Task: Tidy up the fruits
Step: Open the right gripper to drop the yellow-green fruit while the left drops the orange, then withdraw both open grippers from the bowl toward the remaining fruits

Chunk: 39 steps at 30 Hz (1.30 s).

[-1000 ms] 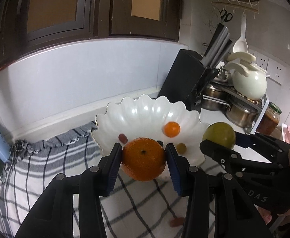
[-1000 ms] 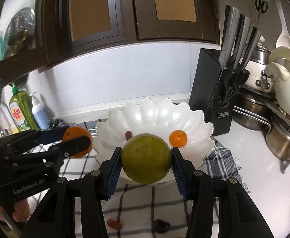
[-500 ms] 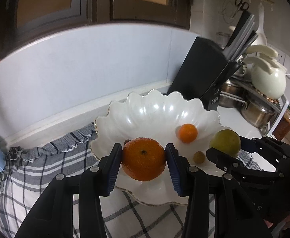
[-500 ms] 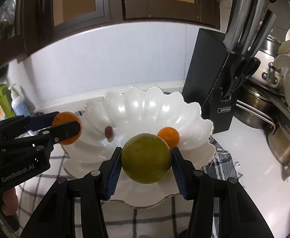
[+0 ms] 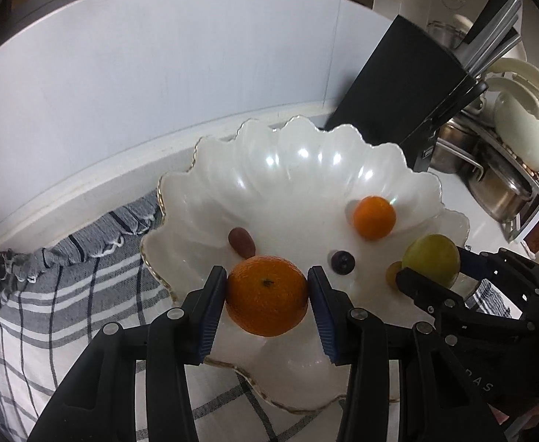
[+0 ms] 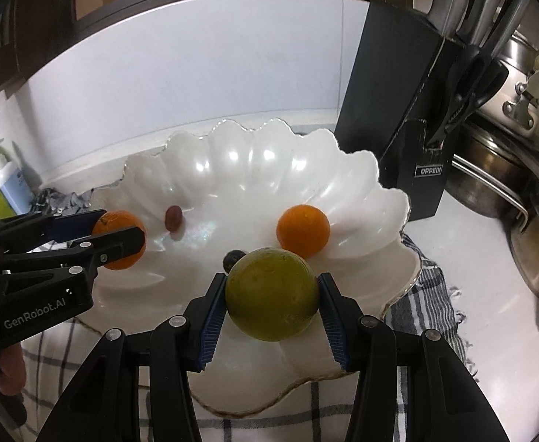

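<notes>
The left gripper point(image 5: 267, 291) is clamped on a large orange point(image 5: 267, 295), its blue pads pressed against the fruit's two sides at about its widest girth, and it holds the fruit above the near-left part of a white scalloped bowl point(image 5: 306, 169) that sits on a grey checked cloth point(image 5: 66, 276). The right gripper point(image 6: 271, 294) grips a yellow-green citrus fruit point(image 6: 270, 293) the same way, across the middle, over the near-right part of the same bowl. Already lying inside the bowl are a small mandarin point(image 5: 374, 217) toward the far right, a reddish-brown date-like fruit point(image 5: 240, 240) toward the left, a dark grape point(image 5: 342, 260) near the centre, and a small tan fruit point(image 5: 393, 274) half hidden behind the right gripper's finger. A black knife block point(image 6: 398, 118) stands just behind the bowl on the right, with steel pots point(image 6: 490, 173) farther right. Both held fruits look firm and fairly heavy for their size, with a smooth, slightly waxy rind that could slip if the pads sat off-centre; gripping across the equator, as now, seems the soundest hold, and the rind should tolerate moderate squeeze without bruising. Being round, each will likely roll toward the bowl's low centre once let go, so lowering close to the glossy floor before opening would be wise. The bowl itself looks like thin glazed ceramic or glass, brittle at the fluted rim, so a drop from height or a knock from a finger could chip it, and the small soft fruits below could be crushed.
</notes>
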Each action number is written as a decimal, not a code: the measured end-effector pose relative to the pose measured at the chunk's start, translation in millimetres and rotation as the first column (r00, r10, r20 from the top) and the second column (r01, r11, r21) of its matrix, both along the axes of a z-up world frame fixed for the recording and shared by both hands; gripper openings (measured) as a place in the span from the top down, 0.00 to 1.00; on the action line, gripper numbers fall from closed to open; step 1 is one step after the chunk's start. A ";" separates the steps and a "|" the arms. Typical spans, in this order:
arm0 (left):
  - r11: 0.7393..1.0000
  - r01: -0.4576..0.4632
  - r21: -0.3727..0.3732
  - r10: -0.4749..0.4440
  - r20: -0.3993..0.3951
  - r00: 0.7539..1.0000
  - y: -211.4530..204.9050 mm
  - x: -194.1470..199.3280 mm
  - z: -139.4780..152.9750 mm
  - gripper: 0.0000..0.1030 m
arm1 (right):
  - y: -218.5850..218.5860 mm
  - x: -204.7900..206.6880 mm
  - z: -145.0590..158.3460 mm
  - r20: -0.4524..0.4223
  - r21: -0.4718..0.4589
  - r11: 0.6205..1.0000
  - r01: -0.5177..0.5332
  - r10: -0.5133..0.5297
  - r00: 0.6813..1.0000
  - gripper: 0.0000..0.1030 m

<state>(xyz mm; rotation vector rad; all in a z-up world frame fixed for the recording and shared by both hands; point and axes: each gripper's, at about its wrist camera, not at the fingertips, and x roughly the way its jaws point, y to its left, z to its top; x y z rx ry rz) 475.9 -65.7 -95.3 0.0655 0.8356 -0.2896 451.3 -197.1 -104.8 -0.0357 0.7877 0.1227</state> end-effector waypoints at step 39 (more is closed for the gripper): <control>0.999 -0.038 0.010 0.033 0.281 0.959 7.4 -111.7 86.5 0.17 | -5.4 -100.0 75.7 0.247 -0.018 1.000 -0.018 0.022 0.969 0.35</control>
